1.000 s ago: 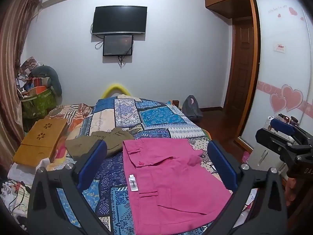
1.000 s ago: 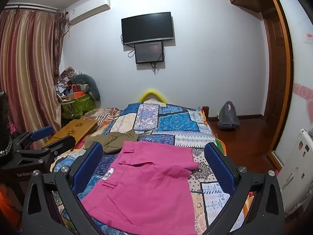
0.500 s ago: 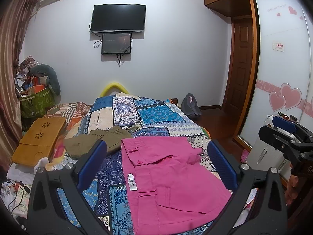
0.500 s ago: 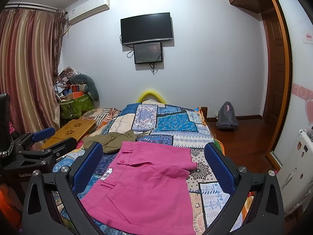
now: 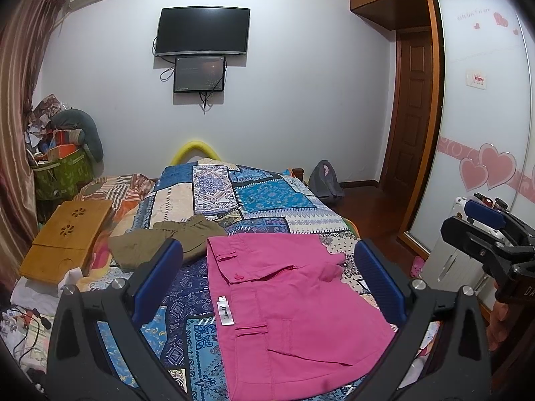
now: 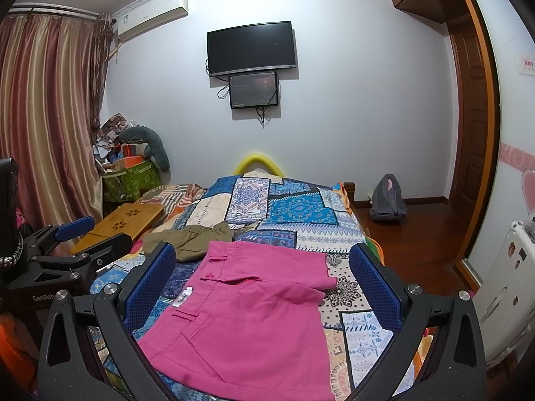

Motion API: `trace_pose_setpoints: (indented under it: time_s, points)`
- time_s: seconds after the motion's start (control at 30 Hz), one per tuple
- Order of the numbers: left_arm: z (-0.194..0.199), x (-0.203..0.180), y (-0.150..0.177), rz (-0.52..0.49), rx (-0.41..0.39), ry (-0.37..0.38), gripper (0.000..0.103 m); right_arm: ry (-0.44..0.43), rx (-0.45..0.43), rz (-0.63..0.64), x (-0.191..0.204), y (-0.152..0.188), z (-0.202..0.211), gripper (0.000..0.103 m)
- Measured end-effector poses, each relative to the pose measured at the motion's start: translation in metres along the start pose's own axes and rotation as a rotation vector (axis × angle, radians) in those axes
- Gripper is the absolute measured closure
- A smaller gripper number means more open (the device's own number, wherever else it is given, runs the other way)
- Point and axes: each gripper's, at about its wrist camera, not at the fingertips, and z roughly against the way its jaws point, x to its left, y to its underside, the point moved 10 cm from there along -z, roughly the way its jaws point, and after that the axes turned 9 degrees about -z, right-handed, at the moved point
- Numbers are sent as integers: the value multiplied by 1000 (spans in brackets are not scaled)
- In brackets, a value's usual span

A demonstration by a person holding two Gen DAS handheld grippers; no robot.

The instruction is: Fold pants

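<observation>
Pink pants [image 5: 291,310] lie folded flat on the patchwork bedspread [image 5: 264,197], also in the right wrist view [image 6: 254,317]. My left gripper [image 5: 267,287] hovers above them, open and empty. My right gripper [image 6: 262,287] also hovers above them, open and empty. The right gripper shows at the right edge of the left wrist view [image 5: 481,234]. The left gripper shows at the left edge of the right wrist view [image 6: 73,244].
Olive-green pants [image 5: 160,240] lie crumpled behind the pink pair. A wooden lap tray [image 5: 67,234] sits at the bed's left. A grey backpack [image 6: 388,200] stands on the wooden floor at the right. A wardrobe [image 5: 485,117] lines the right wall.
Both views have shifted slightly; the grippers drifted a little above the pants. The pants have not moved and both grippers stay open.
</observation>
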Motion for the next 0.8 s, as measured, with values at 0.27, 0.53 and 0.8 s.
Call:
trace_pose_setpoints:
  time_s: [0.27,0.53,0.8]
  points:
    - [0,0,-1,-1,0,0,0,2,1,-1,0,0,0,0]
    - [0,-1,0,0,0,0,0,2,2,-1,0,1,0,0]
    - [0,-1,-1,-2,1,-3,0,1,2,-2,2,1,1,0]
